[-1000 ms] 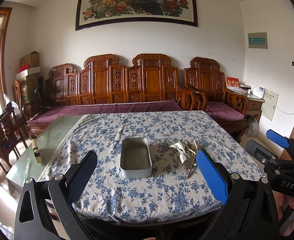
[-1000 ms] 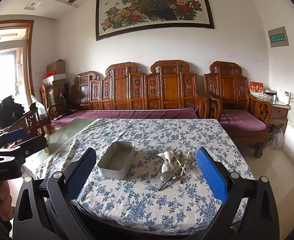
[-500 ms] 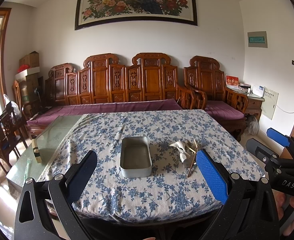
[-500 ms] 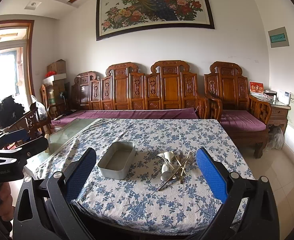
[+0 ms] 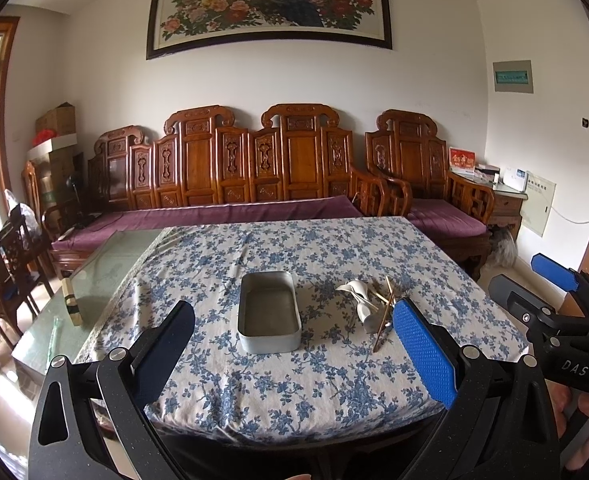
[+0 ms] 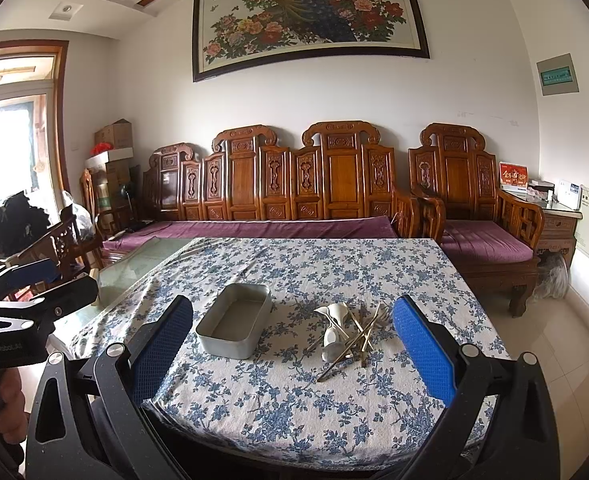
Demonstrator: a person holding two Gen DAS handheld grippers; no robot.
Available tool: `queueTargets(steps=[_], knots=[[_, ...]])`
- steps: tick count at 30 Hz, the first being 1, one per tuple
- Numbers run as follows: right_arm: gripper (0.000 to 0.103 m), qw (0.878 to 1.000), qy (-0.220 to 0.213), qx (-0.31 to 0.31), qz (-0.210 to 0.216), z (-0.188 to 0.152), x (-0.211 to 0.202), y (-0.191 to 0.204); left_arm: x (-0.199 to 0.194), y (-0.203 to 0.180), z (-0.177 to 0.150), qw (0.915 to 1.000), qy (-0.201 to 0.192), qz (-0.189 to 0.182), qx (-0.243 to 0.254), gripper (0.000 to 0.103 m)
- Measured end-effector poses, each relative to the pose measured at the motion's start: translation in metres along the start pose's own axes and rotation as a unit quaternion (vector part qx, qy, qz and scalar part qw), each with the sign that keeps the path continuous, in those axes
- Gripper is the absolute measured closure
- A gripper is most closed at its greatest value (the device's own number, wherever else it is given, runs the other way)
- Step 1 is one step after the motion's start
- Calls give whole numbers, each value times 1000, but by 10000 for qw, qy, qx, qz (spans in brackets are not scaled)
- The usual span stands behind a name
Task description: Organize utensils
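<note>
An empty grey metal tin (image 5: 268, 312) (image 6: 234, 326) sits on the blue floral tablecloth. To its right lies a loose pile of utensils (image 5: 370, 306) (image 6: 344, 330): white spoons, wooden chopsticks and metal pieces. My left gripper (image 5: 294, 348) is open and empty, held above the table's near edge, in front of the tin. My right gripper (image 6: 294, 344) is open and empty, also short of the table, facing the gap between tin and pile. Each gripper shows at the edge of the other's view.
The table (image 5: 334, 248) has a bare glass strip at its left with a small wooden block (image 5: 71, 302) on it. A carved wooden bench with purple cushions (image 5: 230, 212) stands behind the table, chairs stand at the left, and a side cabinet (image 6: 556, 224) at the right.
</note>
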State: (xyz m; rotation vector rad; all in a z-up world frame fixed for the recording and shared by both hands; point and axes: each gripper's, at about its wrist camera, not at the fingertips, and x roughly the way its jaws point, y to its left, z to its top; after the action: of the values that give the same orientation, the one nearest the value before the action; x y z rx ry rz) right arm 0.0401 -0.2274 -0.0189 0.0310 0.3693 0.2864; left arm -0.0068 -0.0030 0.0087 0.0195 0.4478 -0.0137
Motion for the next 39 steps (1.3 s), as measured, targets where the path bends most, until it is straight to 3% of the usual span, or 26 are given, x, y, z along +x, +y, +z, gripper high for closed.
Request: queueTargets(steps=[12, 21, 23, 25, 28, 35, 39], knots=[[2, 10000, 4, 5, 4, -2, 1, -1, 2, -1, -1, 10000, 22, 16, 6, 7], [3, 9997, 221, -16, 49, -3, 25, -6, 42, 2, -9, 9989, 457, 14, 37, 7], [9, 9995, 301, -15, 101, -7, 35, -12, 56, 2, -11, 9984, 567, -32, 72, 7], [23, 9989, 435, -58, 192, -11, 48, -19, 71, 2, -14, 9976, 669, -122, 101, 7], [34, 9968, 747, -67, 269, -20, 75, -31, 97, 0, -17, 9958, 874, -237, 139, 7], [36, 9914, 1284, -88, 220, -41, 135, -58, 155, -7, -30, 9903, 1280, -460, 291, 7], [45, 9861, 1643, -82, 241, -49, 177, -78, 186, -11, -38, 9865, 1491, -584, 343, 7]])
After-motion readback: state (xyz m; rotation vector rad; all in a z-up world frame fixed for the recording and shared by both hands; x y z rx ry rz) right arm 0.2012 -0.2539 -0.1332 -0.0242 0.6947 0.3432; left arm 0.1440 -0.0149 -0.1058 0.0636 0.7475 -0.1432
